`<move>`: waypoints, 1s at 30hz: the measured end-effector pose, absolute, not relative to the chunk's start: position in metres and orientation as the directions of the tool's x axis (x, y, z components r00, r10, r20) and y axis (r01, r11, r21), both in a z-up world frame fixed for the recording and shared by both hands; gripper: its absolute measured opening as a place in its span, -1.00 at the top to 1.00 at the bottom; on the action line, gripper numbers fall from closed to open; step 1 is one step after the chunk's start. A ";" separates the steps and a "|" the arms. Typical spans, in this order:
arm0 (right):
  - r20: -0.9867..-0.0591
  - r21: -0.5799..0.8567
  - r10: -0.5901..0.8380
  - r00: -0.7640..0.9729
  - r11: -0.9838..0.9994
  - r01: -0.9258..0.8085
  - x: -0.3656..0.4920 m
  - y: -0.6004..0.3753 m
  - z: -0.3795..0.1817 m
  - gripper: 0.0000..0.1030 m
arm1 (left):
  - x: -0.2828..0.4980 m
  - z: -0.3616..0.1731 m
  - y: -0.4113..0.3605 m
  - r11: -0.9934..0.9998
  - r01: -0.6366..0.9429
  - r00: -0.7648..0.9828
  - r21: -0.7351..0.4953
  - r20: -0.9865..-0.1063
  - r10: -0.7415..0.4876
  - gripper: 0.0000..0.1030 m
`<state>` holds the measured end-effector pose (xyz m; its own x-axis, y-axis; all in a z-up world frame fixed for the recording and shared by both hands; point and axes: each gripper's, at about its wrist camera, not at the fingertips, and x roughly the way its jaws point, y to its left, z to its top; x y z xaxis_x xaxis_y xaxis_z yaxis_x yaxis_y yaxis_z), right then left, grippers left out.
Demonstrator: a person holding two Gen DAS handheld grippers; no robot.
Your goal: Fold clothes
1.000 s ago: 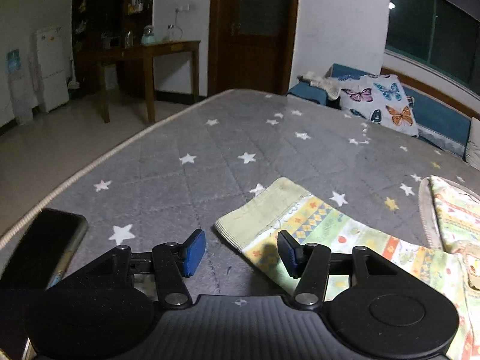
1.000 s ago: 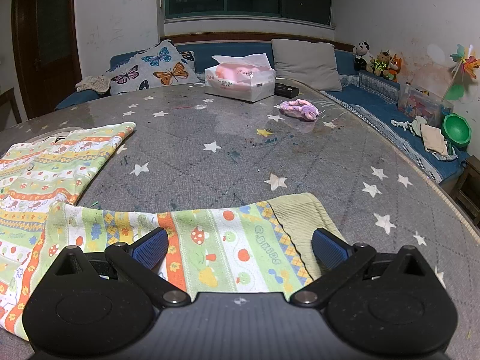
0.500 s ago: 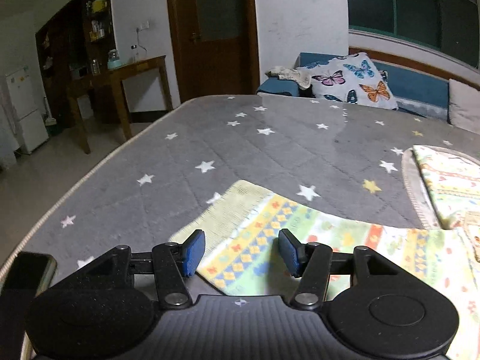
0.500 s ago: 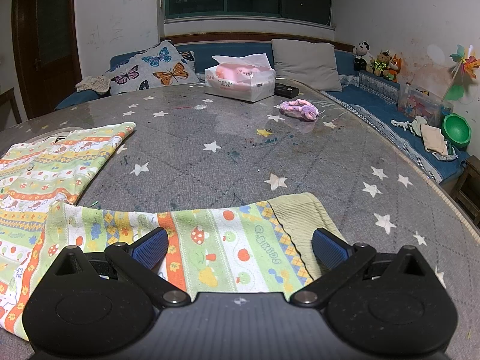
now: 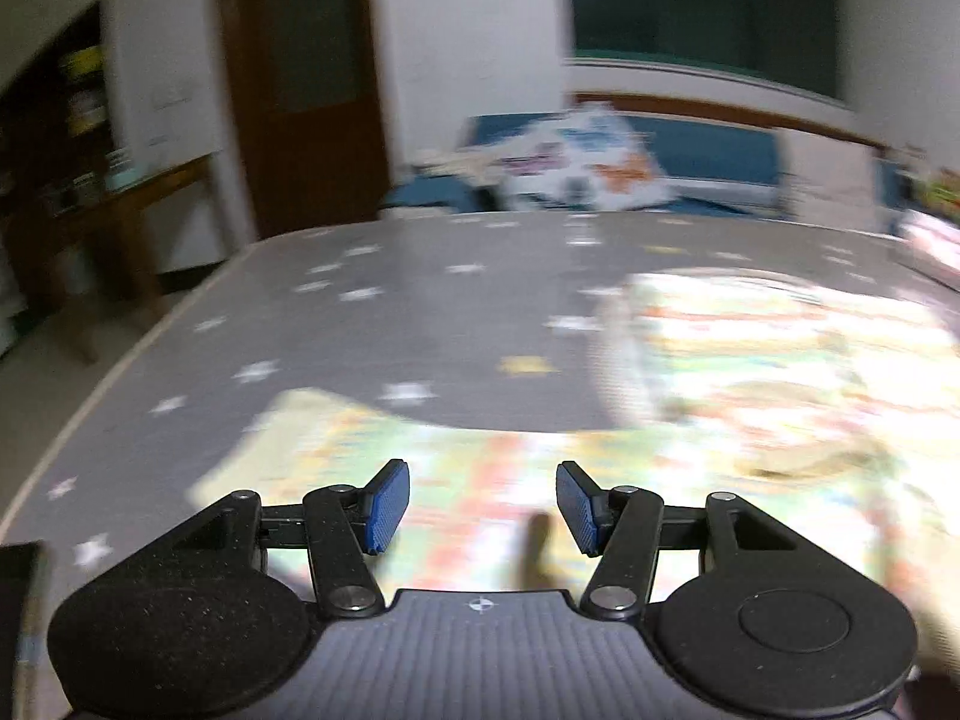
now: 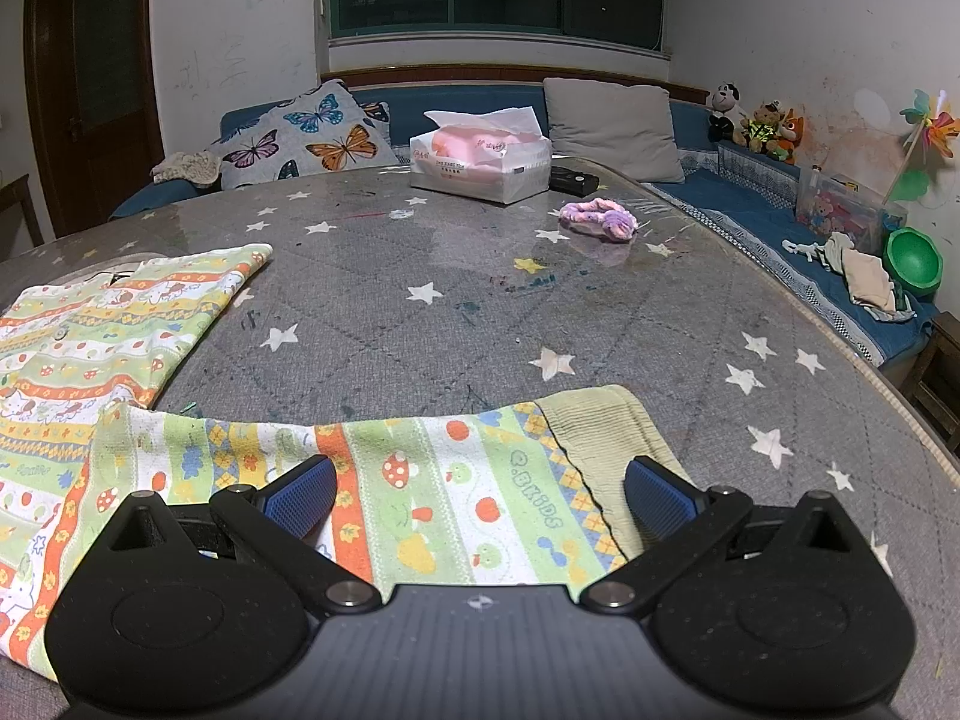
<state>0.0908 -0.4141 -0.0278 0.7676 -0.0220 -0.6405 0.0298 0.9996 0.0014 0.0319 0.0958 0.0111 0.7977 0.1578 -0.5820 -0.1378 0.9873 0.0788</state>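
Note:
A child's patterned garment with green, orange and white stripes lies flat on the grey star-print table. One sleeve (image 6: 456, 492) with an olive cuff (image 6: 600, 438) lies under my open right gripper (image 6: 477, 498); the body (image 6: 120, 324) spreads to the left. In the blurred left wrist view, the other sleeve (image 5: 480, 480) lies under my open left gripper (image 5: 483, 507), and the body (image 5: 780, 360) lies to the right. Neither gripper holds anything.
A tissue box (image 6: 480, 165), a dark remote (image 6: 575, 183) and a purple fuzzy item (image 6: 597, 219) sit at the table's far side. Cushions and a sofa lie beyond. The table edge (image 5: 114, 372) runs along the left; a dark phone-like object (image 5: 18, 588) lies at the lower left.
The left gripper has swung right over the sleeve, its view now blurred by motion, and its jaws have widened a little. The right gripper has not moved.

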 end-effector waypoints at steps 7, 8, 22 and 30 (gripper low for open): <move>-0.643 -0.001 -0.023 0.765 1.000 0.030 0.091 -0.413 -0.028 -1.00 | 0.025 -0.005 0.027 0.983 0.089 0.807 0.162 -0.590 0.024 -0.17; -0.644 -0.002 -0.024 0.765 1.000 0.030 0.091 -0.413 -0.028 -1.00 | 0.024 -0.009 0.023 0.980 0.107 0.803 0.170 -0.596 0.016 -0.17; -0.635 0.012 0.214 0.742 0.964 -0.267 0.064 -0.342 0.008 -0.66 | 0.005 -0.013 0.001 0.950 0.214 0.832 0.228 -0.552 -0.055 -0.18; -0.645 0.047 0.481 0.594 0.801 -0.597 0.036 -0.254 0.023 -0.19 | 0.005 -0.014 0.003 0.945 0.251 0.823 0.209 -0.560 -0.095 -0.16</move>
